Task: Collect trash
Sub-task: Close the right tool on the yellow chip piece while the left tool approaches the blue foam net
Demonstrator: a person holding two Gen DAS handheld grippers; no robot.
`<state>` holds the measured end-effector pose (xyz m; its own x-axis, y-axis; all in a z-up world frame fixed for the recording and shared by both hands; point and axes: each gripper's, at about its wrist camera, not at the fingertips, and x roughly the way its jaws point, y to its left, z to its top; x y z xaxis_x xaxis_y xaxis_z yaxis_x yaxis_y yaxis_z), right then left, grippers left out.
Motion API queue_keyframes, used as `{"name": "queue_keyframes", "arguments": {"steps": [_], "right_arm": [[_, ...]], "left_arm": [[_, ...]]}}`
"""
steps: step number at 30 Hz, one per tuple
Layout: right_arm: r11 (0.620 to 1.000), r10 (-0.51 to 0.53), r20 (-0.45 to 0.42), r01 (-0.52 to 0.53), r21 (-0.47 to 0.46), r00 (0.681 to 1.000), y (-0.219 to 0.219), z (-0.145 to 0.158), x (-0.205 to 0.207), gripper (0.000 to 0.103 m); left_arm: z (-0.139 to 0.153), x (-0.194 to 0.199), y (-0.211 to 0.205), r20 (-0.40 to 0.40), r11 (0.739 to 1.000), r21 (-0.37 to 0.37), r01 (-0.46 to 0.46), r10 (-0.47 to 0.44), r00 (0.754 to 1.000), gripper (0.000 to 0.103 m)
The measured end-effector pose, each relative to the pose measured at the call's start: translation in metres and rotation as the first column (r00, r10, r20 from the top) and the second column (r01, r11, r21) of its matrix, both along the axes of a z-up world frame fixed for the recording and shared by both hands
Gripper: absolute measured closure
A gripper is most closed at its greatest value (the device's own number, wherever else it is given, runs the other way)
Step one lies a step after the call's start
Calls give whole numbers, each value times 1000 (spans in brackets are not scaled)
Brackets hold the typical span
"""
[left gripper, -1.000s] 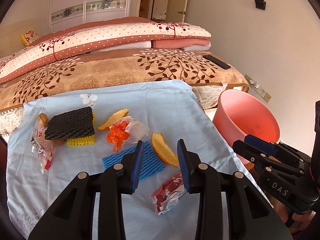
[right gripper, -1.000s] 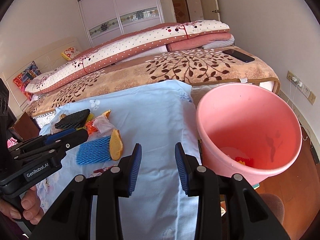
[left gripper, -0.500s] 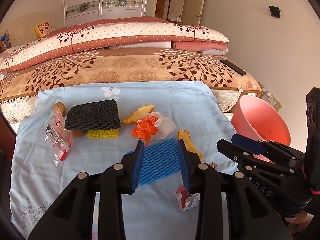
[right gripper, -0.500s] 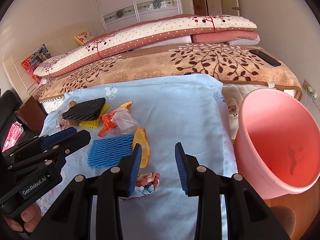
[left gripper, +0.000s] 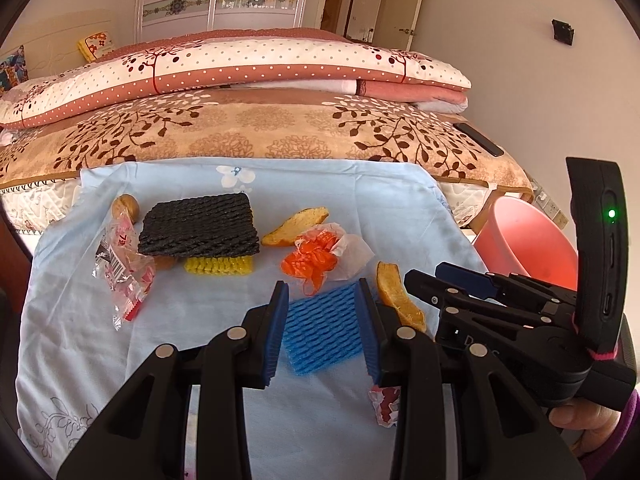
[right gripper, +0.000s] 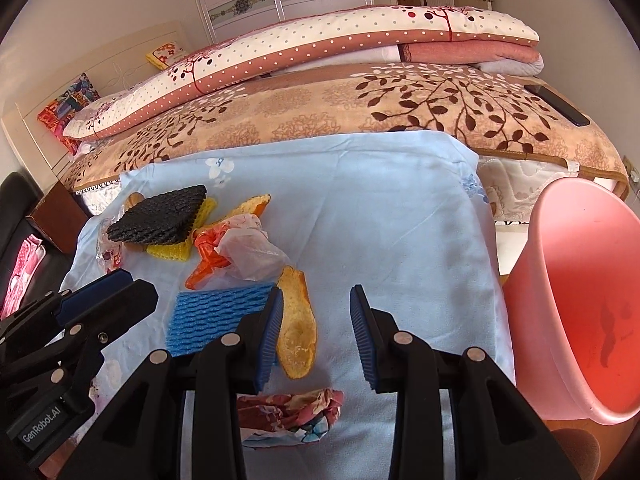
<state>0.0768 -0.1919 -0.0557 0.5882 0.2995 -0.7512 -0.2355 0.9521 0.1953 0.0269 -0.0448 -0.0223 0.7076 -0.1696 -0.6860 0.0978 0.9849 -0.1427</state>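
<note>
Trash lies on a light blue sheet (left gripper: 360, 196). My left gripper (left gripper: 322, 292) is open and hovers over a blue foam net (left gripper: 320, 332), which shows between its pads untouched. In the right wrist view my right gripper (right gripper: 316, 292) is open too. An orange peel (right gripper: 298, 332) lies on the sheet by its left finger, and a crumpled red wrapper (right gripper: 292, 412) lies under its jaws. A pink bucket (right gripper: 576, 312) stands to the right, off the sheet's edge.
Farther back lie a black foam net (left gripper: 198, 226) on a yellow one (left gripper: 218, 266), an orange and white bag (left gripper: 316, 260), a second peel (left gripper: 296, 226) and a clear wrapper (left gripper: 124, 276). Folded quilts and a phone (left gripper: 478, 138) are on the bed behind.
Both grippers have shifted left over the sheet. The right one left the bucket's side and now stands over the peel and crumpled wrapper; the left one now frames the blue net.
</note>
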Motion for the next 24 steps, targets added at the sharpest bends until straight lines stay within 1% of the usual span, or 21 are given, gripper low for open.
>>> {"name": "queue_keyframes", "arguments": {"steps": [9,19,22,24], "right_arm": [[999,18,-56,-20,-29,998,9,-16,12,69],[997,36,-63,-40,-60,997,16,-23,18,70],[997,40,-62,-44,-62,997,16,-23,18,83],[998,45,-69,-48,-44,997,15,-23,18,89]], "left_arm": [[-1,2,3,-6,1000,-7,-3,3,1000,69],[-5,4,5,-22,1000,-13,7,-8,1000,69],[-6,4,9,-25,999,-34,24,-25,999,69],[-7,4,14,-28,998,-41,41,-43,999,69]]}}
